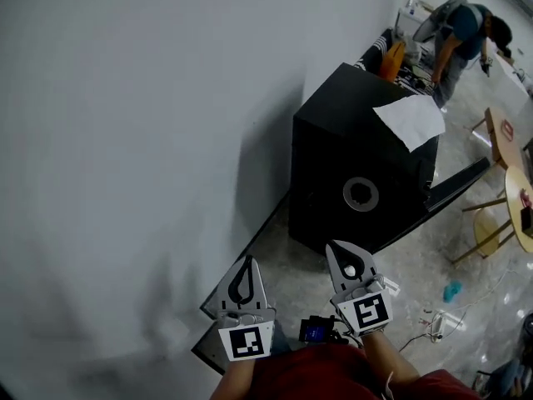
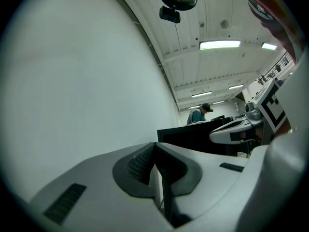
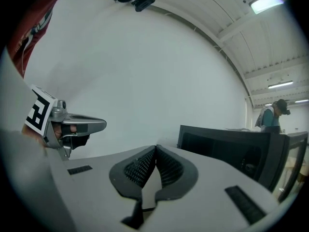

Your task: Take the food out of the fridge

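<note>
A black cabinet-like box stands against the white wall, with a round metal fitting on its near face and a white sheet on top. Its door hangs open to the right. No food shows in any view. My left gripper is shut and empty, held level near the wall. My right gripper is shut and empty, just short of the box's near corner. In the right gripper view the box lies ahead to the right, and the left gripper shows at the left.
A dark low board lies on the floor along the wall beneath my grippers. A person bends over a cluttered bench at the back right. Wooden chairs and loose cables sit on the floor to the right.
</note>
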Action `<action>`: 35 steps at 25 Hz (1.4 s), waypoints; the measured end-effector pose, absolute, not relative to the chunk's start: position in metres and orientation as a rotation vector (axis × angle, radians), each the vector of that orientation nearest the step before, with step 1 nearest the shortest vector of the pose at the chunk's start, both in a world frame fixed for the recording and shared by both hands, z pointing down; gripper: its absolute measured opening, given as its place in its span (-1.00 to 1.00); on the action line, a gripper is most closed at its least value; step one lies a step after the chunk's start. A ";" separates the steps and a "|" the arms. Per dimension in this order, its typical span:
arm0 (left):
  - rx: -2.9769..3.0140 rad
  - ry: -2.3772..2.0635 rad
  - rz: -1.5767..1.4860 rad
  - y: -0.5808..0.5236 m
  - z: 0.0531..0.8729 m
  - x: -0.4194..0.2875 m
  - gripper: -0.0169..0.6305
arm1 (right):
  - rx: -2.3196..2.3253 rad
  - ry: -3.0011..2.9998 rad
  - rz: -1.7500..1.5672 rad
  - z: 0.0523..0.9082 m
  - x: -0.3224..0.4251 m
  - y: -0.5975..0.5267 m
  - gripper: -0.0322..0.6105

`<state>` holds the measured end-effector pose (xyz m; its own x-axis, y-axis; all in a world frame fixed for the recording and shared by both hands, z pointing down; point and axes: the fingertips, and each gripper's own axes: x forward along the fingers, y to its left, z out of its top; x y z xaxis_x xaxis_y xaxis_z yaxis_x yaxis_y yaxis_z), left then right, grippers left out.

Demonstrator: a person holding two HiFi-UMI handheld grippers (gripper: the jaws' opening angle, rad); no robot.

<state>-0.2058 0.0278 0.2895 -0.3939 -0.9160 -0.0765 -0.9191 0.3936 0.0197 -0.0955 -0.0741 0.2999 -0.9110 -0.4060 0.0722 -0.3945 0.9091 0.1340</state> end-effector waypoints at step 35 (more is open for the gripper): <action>-2.480 1.898 0.069 -0.102 0.308 -0.125 -0.91 | 1.575 -2.633 -0.139 0.298 0.018 -0.110 -0.83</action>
